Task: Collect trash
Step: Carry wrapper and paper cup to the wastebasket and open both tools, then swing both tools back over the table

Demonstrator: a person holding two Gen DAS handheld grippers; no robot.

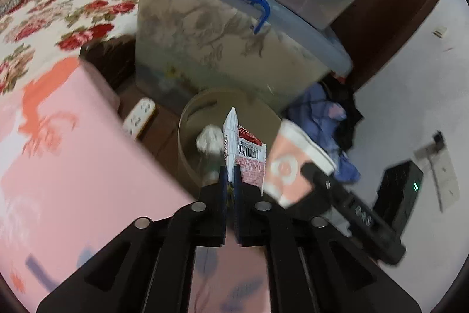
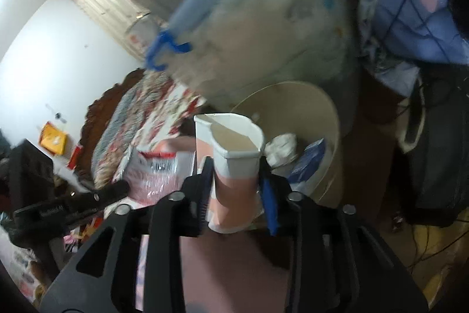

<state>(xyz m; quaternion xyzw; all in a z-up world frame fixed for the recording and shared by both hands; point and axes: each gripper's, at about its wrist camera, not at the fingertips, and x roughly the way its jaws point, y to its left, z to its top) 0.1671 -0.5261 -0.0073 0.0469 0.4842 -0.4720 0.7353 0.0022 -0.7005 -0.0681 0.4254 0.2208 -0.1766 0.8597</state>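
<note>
everything's blurred. left gripper (image 1: 231,181) pinches a red-and-white wrapper (image 1: 247,157), right gripper (image 2: 236,189) hugs a squashed paper cup (image 2: 234,160), both over the round bin (image 2: 331,119) holding crumpled paper (image 2: 281,148).

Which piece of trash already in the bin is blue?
The flat blue packet leaning on the bin's right wall; the other piece there is a crumpled white paper wad.
</note>
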